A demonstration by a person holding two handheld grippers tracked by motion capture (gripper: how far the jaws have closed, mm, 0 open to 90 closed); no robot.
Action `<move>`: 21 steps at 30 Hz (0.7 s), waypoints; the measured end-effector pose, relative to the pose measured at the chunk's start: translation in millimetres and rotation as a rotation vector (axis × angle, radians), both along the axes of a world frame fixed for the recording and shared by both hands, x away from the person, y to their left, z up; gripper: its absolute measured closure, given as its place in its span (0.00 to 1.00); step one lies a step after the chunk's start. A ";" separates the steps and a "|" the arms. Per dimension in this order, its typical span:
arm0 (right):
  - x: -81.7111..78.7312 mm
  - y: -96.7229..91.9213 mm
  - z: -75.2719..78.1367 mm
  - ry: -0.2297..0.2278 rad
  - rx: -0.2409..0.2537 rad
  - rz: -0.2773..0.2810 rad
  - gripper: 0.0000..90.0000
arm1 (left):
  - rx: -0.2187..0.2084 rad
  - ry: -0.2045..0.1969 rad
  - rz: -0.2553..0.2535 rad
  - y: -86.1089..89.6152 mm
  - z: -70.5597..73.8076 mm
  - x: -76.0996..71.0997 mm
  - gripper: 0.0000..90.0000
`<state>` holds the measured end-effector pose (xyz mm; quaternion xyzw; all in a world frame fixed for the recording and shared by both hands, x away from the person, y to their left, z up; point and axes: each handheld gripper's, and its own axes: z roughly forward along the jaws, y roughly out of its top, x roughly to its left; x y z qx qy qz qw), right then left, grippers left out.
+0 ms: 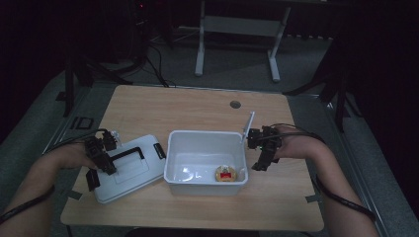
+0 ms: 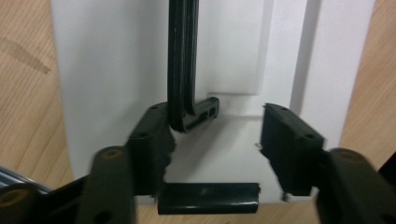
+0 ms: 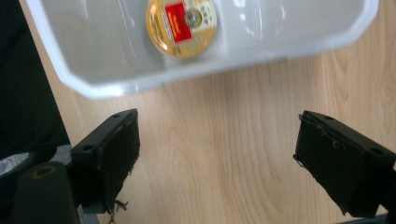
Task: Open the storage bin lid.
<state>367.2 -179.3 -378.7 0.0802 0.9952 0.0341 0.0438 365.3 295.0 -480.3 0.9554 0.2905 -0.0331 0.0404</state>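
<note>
On the table (image 1: 148, 106), near its front edge, a white bin (image 1: 206, 183) sits at the middle with a white lid (image 1: 141, 173) lying flat just to its left, toward the front-left corner. The lid's long axis runs slantwise from the front-left corner toward the bin; its black handle (image 2: 181, 65) lies along that axis. The left gripper (image 2: 217, 140) hangs over the lid, jaws half parted, one beside the handle's end, nothing pinched. A black latch (image 2: 208, 198) sits at the lid's near edge. Inside the bin, at its front right, lies a round gold tin (image 3: 181, 25) with a red label; writing too small to read. The right gripper (image 3: 217, 154) hovers over bare wood beside the bin's right wall, jaws wide apart, empty.
</note>
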 end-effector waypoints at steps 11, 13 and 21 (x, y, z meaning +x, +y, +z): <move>-4.4 -33.7 -18.8 0.013 -0.010 -0.038 0.15 | 0.033 0.047 -0.019 -10.6 -3.2 5.9 0.71; -5.4 -38.1 -26.7 0.019 -0.009 -0.035 0.15 | 0.034 0.054 -0.021 -11.1 -4.3 6.3 0.72; -7.0 -51.7 -56.3 0.035 -0.027 -0.049 0.15 | 0.035 0.073 -0.020 -9.2 -9.8 5.7 0.80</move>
